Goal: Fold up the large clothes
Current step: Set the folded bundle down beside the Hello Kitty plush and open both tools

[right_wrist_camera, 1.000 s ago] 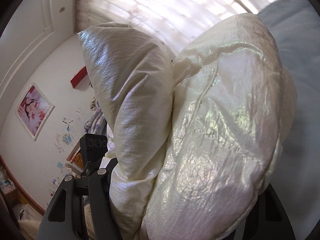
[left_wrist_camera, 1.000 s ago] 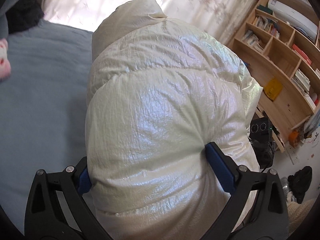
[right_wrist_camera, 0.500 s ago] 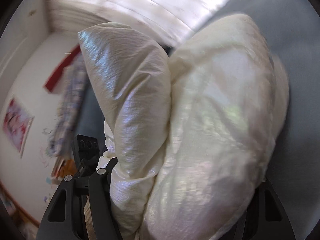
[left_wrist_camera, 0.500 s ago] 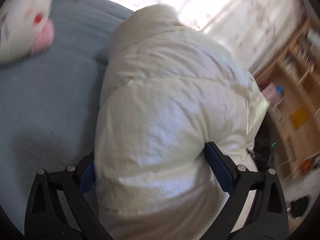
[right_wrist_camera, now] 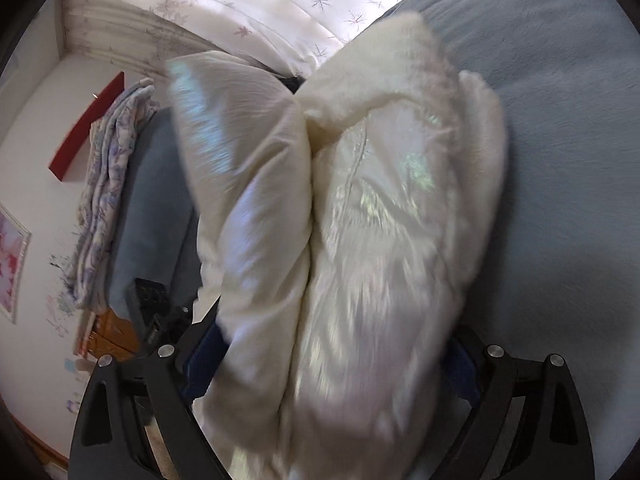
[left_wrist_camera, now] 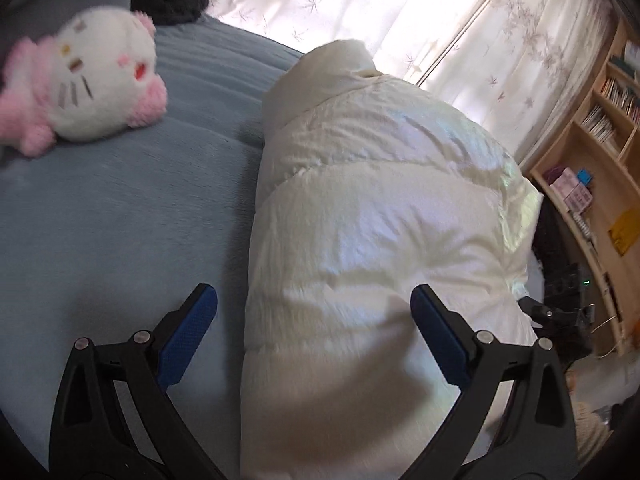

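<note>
Jacket: we are seeing the white puffer jacket [left_wrist_camera: 372,240] lying bundled on the blue bed [left_wrist_camera: 120,208].
Left gripper [left_wrist_camera: 314,336]: jaws standing wide apart, gripping nothing.
Right gripper [right_wrist_camera: 328,356]: jaws pressing the jacket's folded bulk between them.
Nearby: plush toy [left_wrist_camera: 92,92].

No legible text, label, brand, number or sign anywhere in either view. Spines of the books [left_wrist_camera: 600,122] on the wooden shelf [left_wrist_camera: 576,200], the pink boxes [left_wrist_camera: 570,188] and the yellow packet [left_wrist_camera: 624,230] too small and blurred to make out. Framed picture [right_wrist_camera: 12,264] and small wall stickers [right_wrist_camera: 60,308] in the right wrist view likewise unreadable.
</note>
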Demonstrator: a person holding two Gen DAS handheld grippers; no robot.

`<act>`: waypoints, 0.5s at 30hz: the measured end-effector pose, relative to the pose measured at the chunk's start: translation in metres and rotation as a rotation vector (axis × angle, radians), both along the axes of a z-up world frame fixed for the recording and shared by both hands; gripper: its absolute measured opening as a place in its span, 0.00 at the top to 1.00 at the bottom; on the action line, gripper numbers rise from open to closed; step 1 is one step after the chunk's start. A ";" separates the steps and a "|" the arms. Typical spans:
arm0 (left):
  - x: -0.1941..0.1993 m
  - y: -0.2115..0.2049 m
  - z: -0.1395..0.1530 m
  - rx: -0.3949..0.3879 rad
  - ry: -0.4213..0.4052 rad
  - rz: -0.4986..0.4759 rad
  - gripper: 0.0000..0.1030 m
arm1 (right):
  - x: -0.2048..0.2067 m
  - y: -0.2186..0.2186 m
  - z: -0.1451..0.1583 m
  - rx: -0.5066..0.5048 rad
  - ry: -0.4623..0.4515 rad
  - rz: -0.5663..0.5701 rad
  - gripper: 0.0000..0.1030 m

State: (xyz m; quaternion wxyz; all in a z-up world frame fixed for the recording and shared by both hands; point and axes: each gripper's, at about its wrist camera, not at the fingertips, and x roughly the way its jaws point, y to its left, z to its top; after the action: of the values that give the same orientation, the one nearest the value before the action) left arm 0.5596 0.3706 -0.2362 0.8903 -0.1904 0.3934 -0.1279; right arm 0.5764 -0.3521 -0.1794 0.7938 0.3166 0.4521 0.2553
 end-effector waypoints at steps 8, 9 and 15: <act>-0.062 -0.044 0.064 0.123 0.008 0.007 0.06 | -0.072 -0.025 0.052 -0.115 -0.026 -0.005 0.09; -0.071 -0.048 0.073 0.126 0.008 0.002 0.06 | -0.083 -0.039 0.057 -0.129 -0.026 -0.011 0.09; -0.136 -0.085 0.125 0.185 -0.009 0.007 0.06 | -0.147 -0.032 0.106 -0.155 -0.046 -0.017 0.09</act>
State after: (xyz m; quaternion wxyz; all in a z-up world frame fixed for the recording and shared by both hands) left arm 0.4234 0.2855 -0.1109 0.9062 -0.1083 0.3990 -0.0887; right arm 0.4296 -0.3838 -0.0736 0.8281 0.2522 0.4497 0.2202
